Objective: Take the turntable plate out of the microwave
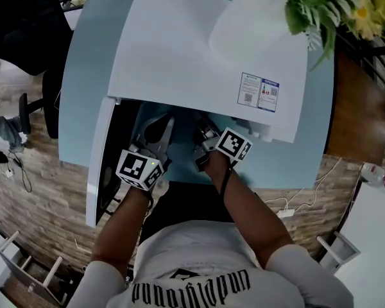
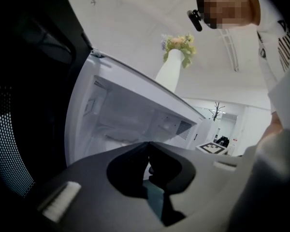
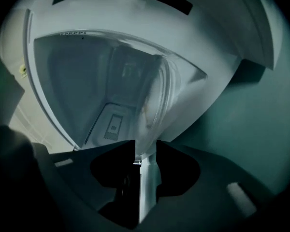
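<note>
The clear glass turntable plate (image 3: 111, 81) fills the right gripper view, and its rim sits between the jaws of my right gripper (image 3: 146, 156), which is shut on it. Through the glass I see the white microwave (image 1: 199, 50) cavity. In the head view both grippers hang in front of the microwave's open mouth: the left gripper (image 1: 160, 130) on the left, the right gripper (image 1: 202, 136) beside it. I cannot make out the plate in that view. In the left gripper view my left gripper (image 2: 147, 146) is shut on nothing and faces the empty cavity (image 2: 130, 120).
The microwave door (image 1: 97, 165) stands open at the left, close to my left hand. A white vase of flowers (image 1: 321, 5) stands on the microwave's back right corner. The microwave rests on a pale blue table (image 1: 83, 76). A dark chair (image 1: 25, 24) is far left.
</note>
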Tool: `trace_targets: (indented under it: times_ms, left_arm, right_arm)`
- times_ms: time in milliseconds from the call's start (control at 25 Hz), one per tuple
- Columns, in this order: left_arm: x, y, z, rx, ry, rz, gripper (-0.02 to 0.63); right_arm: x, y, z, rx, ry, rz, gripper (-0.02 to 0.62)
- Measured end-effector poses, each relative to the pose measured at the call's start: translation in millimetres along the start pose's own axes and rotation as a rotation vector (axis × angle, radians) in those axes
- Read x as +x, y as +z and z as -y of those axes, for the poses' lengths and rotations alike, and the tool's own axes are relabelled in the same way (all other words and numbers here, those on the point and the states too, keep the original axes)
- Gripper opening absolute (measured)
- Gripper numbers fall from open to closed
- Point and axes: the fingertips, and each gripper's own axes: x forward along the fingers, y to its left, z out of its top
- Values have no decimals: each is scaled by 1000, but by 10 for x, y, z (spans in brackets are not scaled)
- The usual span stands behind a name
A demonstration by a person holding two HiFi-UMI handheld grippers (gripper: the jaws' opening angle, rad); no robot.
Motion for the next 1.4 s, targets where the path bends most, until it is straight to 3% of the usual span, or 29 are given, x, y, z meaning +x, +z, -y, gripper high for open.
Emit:
trace_targets:
  times_ms: [240,600,920,1400]
  left_arm:
    - [-21,-92,-44,-23,13,-10,49]
    - [-48,-215,-91,-84,42,-21,51]
    - [-83,-377,-124,-226,50,-38,52]
    - [-137,-686,-152,-496,73,-47,166]
  right_arm:
    - [69,37,122,161,-46,49,114]
    - [52,34,129,211,-55,97,57]
    - [-15,15,129,221,-52,100,35]
    - [-225,-151,147,224,-57,81,32]
